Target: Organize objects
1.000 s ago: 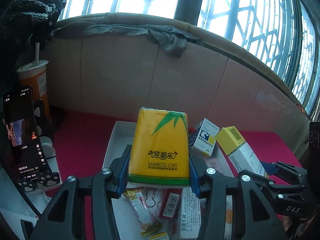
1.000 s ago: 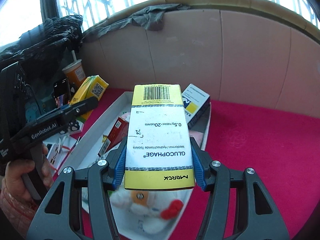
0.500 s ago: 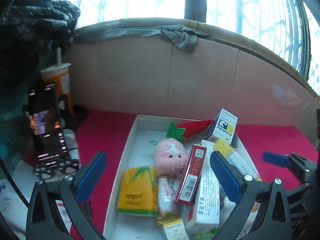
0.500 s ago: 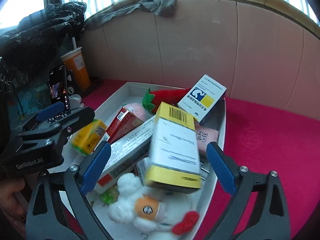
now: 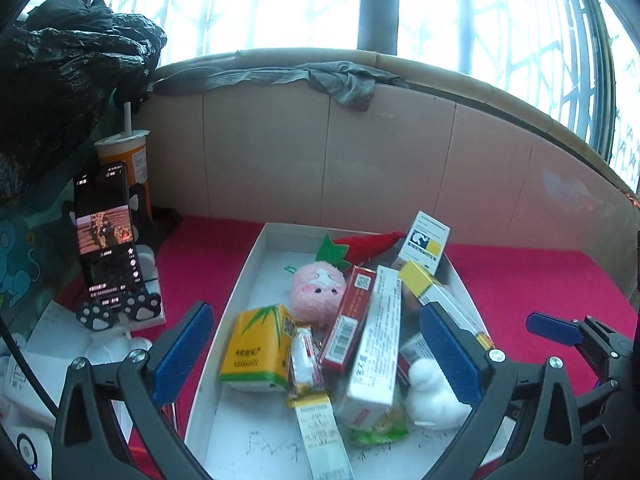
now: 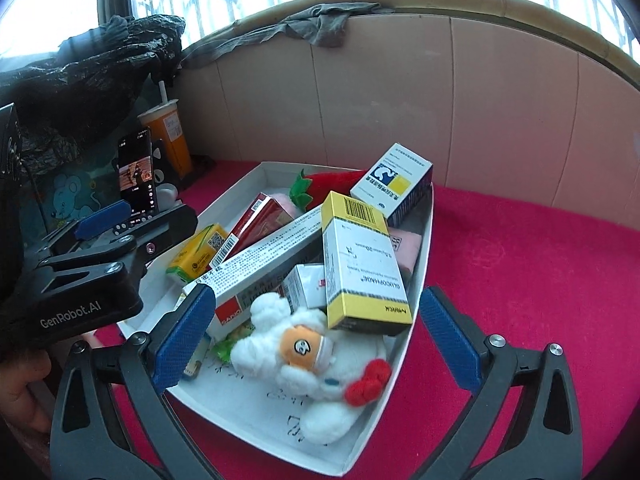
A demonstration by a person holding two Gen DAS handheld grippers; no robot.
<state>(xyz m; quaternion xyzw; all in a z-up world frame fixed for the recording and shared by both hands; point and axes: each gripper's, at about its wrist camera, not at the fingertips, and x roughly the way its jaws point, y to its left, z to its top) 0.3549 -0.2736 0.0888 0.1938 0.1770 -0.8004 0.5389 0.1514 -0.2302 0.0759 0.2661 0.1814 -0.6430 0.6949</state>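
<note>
Both my left gripper (image 5: 316,350) and right gripper (image 6: 314,334) had just opened wide and empty, dropping the yellow tissue pack (image 5: 258,350) and yellow-white medicine box (image 6: 362,268) into the white cardboard tray (image 6: 248,180) just ahead, so both placements looked done.

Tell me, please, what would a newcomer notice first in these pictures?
A white tray on the red cloth, heaped with boxes; the yellow-and-white medicine box lies on top, a white plush toy at the near end. The open left gripper and right gripper frame it, holding nothing.
</note>
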